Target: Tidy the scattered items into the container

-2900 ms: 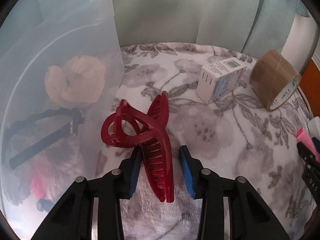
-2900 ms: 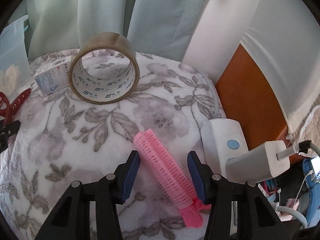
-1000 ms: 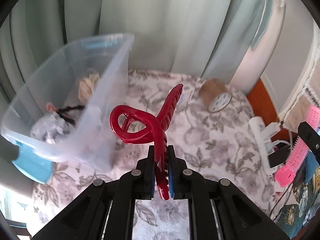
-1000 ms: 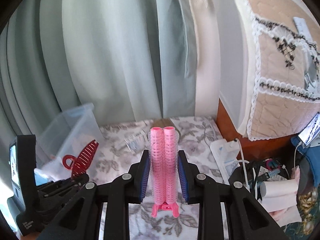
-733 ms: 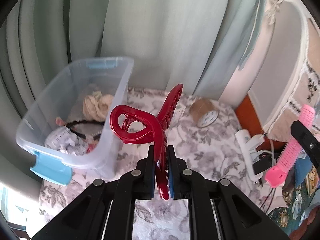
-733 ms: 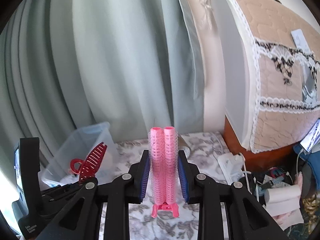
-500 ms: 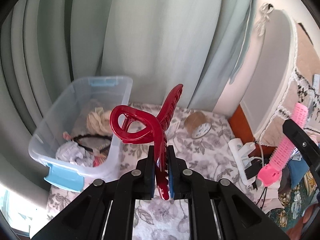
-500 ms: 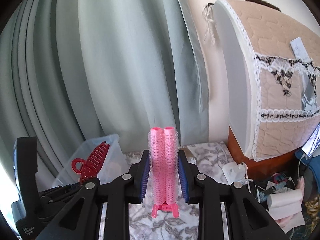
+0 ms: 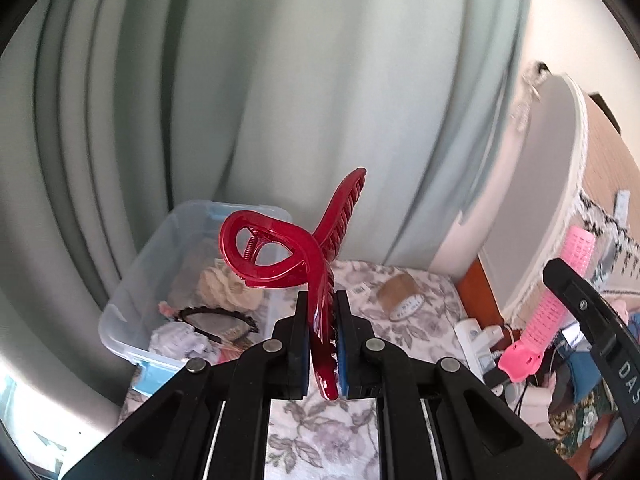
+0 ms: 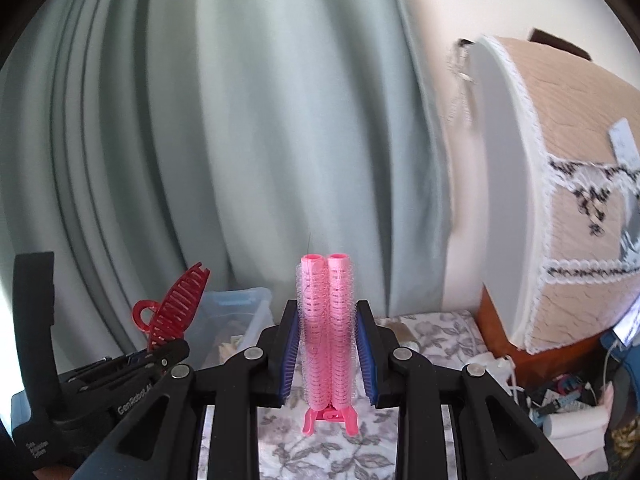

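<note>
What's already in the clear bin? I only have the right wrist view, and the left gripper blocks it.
Observer: A cream scrunchie and a black headband lie in the clear bin.
Operator: Anything left out on the cloth?
Observer: A brown tape roll lies on the floral cloth, to the right of the bin.

White letters "DAS" stand on the black body of the right tool [image 9: 592, 320] at four o'clock. "GenRobot.AI" is printed on the left tool [image 10: 160, 354] at eight o'clock.
</note>
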Tool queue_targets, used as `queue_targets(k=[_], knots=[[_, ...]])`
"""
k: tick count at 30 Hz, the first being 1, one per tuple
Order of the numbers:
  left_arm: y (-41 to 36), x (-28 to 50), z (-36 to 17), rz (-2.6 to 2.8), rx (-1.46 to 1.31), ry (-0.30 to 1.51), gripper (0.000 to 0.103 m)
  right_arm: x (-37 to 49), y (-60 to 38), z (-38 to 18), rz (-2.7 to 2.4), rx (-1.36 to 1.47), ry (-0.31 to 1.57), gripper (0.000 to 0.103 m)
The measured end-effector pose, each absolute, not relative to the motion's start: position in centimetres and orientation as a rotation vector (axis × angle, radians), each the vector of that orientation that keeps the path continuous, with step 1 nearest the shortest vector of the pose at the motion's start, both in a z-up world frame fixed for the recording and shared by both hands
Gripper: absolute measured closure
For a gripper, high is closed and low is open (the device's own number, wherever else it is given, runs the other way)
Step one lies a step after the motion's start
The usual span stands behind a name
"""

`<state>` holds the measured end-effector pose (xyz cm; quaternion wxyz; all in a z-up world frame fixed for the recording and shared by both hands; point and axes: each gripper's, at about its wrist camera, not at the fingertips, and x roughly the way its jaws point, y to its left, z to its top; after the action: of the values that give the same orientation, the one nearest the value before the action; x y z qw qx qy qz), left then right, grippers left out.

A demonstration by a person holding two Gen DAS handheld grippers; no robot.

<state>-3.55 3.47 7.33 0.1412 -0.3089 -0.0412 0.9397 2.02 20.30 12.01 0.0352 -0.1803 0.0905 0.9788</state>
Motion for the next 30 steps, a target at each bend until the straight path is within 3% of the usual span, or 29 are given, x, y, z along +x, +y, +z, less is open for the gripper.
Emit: queue_targets(k=[30], knots=[[-7.4,-6.8,4.2,2.829,-0.959,-0.417,0.092,-4.0,8.2,11.4,3.205,-0.739,0.025,0.074]])
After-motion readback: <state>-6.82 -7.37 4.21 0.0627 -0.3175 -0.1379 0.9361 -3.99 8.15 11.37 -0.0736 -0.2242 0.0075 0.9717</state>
